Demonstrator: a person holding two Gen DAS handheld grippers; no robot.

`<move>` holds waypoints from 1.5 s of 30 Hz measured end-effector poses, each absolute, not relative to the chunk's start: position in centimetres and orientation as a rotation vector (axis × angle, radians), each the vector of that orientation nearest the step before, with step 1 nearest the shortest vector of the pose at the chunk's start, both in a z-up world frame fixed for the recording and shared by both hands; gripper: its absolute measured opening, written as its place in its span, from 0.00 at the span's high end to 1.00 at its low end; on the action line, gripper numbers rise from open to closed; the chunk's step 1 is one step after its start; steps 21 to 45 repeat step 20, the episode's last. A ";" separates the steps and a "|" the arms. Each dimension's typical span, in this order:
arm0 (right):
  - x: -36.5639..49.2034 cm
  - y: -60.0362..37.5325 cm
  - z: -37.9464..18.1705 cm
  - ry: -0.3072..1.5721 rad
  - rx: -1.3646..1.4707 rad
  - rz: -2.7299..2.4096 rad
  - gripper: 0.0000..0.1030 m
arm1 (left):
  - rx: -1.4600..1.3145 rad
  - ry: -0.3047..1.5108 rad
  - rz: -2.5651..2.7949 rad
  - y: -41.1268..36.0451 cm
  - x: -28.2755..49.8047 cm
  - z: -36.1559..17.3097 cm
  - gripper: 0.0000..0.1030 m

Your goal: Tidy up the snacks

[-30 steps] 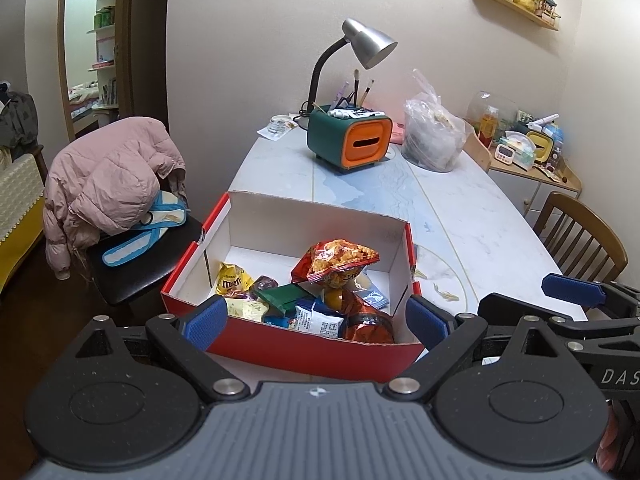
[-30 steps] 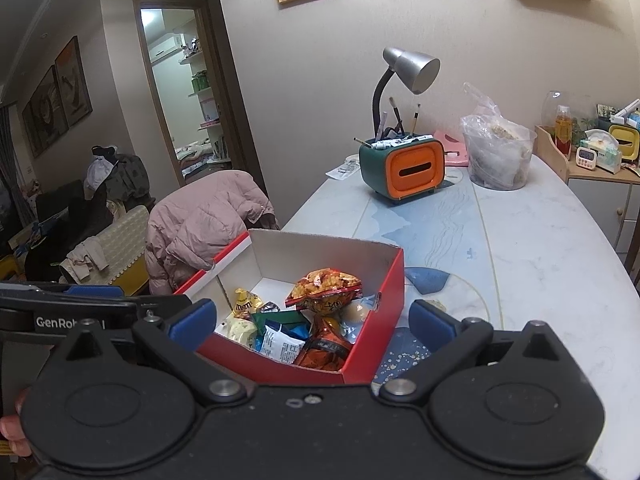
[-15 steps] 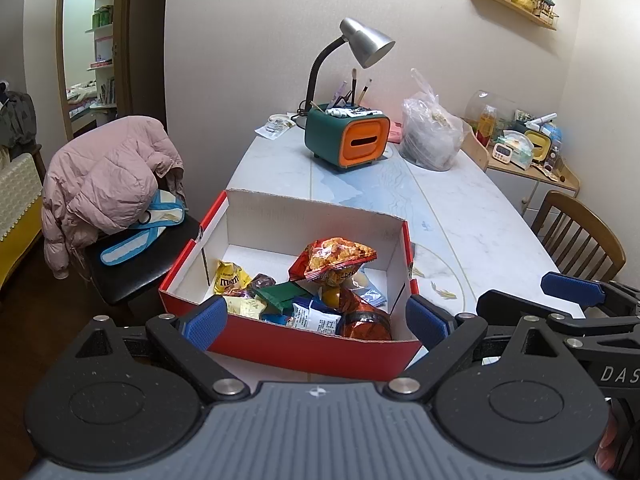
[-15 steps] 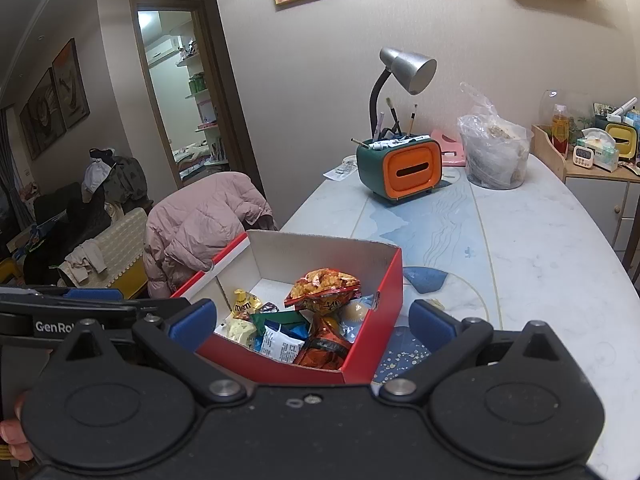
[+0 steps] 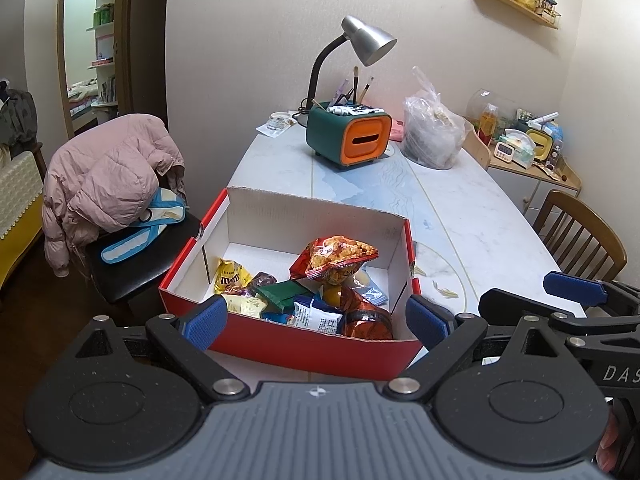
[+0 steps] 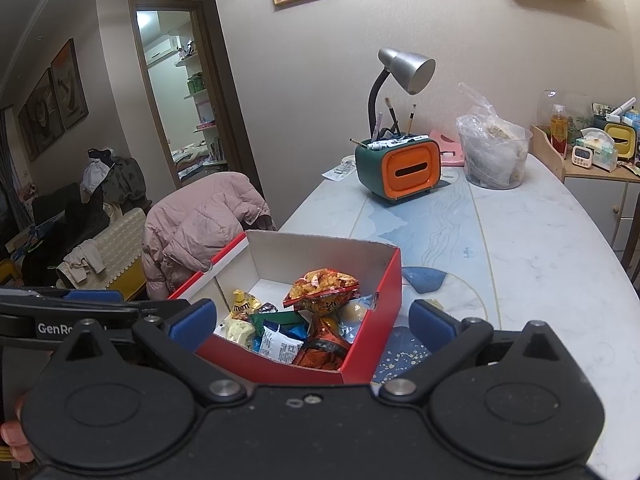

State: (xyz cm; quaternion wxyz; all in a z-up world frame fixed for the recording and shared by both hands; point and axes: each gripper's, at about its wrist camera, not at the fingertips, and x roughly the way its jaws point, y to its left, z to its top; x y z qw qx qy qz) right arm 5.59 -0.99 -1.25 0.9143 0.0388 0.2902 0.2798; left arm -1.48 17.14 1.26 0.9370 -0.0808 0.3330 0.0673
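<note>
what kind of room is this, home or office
Most likely a home, a dining or living area. A pink coat hangs over a chair, a desk lamp stands on the marble-look table by framed pictures, and a red box of snacks sits at the near end.

I can read "m&m's" on the yellow candy bag (image 5: pixel 232 278) in the red box (image 5: pixel 304 346). From my left camera, the right tool (image 5: pixel 576 300) shows "DAS" (the rest is cut off). From my right camera, the left tool (image 6: pixel 92 300) shows "GenRo". The other snack bags have print too small to read.
</note>
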 end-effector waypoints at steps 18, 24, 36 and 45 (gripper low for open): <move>5.5 -1.1 -1.5 0.604 0.085 0.572 0.00 | -0.170 0.688 0.131 16.8 -1.2 1.1 0.06; 5.4 -1.2 -1.5 0.605 0.085 0.569 0.00 | -0.171 0.688 0.137 16.5 -1.0 1.0 0.06; 5.4 -1.2 -1.5 0.605 0.085 0.569 0.00 | -0.171 0.688 0.137 16.5 -1.0 1.0 0.06; 5.4 -1.2 -1.5 0.605 0.085 0.569 0.00 | -0.171 0.688 0.137 16.5 -1.0 1.0 0.06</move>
